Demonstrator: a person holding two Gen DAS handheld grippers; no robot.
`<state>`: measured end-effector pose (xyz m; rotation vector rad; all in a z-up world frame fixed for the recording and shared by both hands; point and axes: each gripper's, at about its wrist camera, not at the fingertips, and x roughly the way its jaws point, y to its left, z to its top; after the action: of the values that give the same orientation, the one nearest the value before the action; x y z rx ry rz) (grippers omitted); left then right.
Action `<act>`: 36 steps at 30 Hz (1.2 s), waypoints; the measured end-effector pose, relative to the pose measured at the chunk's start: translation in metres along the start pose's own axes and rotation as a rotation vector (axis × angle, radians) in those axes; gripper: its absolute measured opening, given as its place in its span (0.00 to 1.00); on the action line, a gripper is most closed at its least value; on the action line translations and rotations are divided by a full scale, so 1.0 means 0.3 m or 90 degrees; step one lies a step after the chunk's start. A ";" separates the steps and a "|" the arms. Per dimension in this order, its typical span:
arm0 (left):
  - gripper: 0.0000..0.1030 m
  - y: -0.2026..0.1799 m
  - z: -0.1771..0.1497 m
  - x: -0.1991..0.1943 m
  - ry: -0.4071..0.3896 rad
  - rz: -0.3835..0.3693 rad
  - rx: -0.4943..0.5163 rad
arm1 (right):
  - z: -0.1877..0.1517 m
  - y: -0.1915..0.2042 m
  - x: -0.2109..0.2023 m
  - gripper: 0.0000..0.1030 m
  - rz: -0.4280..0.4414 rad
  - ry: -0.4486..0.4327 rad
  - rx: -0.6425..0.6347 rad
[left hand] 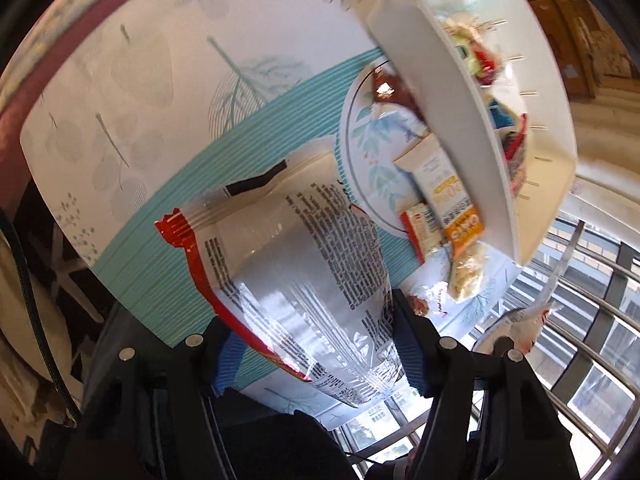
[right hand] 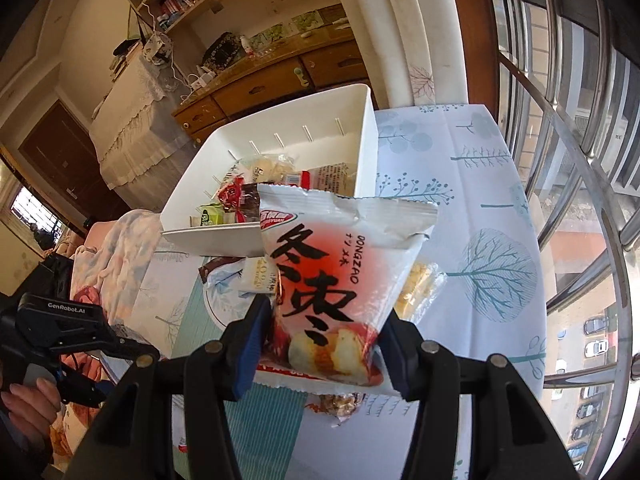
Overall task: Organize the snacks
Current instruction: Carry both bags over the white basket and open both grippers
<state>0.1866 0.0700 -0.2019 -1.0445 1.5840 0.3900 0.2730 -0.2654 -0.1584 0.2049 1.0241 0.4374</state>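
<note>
While gripped above the cloth-covered surface (right hand: 460, 184), silver foil snack bag with black print and a red sealed edge (left hand: 304, 280), pinched between the blue-padded jaws of the left gripper (left hand: 316, 354), back side up, tilted over the teal stripe of the cloth. Nearby, red-and-white snack packet with bold black characters (right hand: 340, 276), clamped at its lower end by the jaws of the right gripper (right hand: 320, 354), upright and lifted clear of the cloth. Behind it, white rectangular plastic bin with slotted walls (right hand: 370, 140), already loaded with assorted wrapped snacks. Just beside the bin, on a round leaf-patterned plate (left hand: 360, 148), a few loose packets: an orange-and-white bar wrapper (left hand: 452, 200), a red-and-white wrapper (left hand: 420, 228) and a clear bag of pale puffed pieces (left hand: 466, 276). At far left in the right wrist view, a hand (right hand: 30, 412) around the black handle of the left gripper
</note>
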 end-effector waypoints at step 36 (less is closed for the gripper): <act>0.62 -0.498 0.216 -0.376 -0.247 -0.060 0.448 | 0.306 0.300 0.087 0.51 -0.054 -0.105 -0.073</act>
<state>0.3400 0.0812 -0.0769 -0.4587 1.1748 -0.0435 0.3403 -0.1697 -0.0992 0.0931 0.8408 0.3938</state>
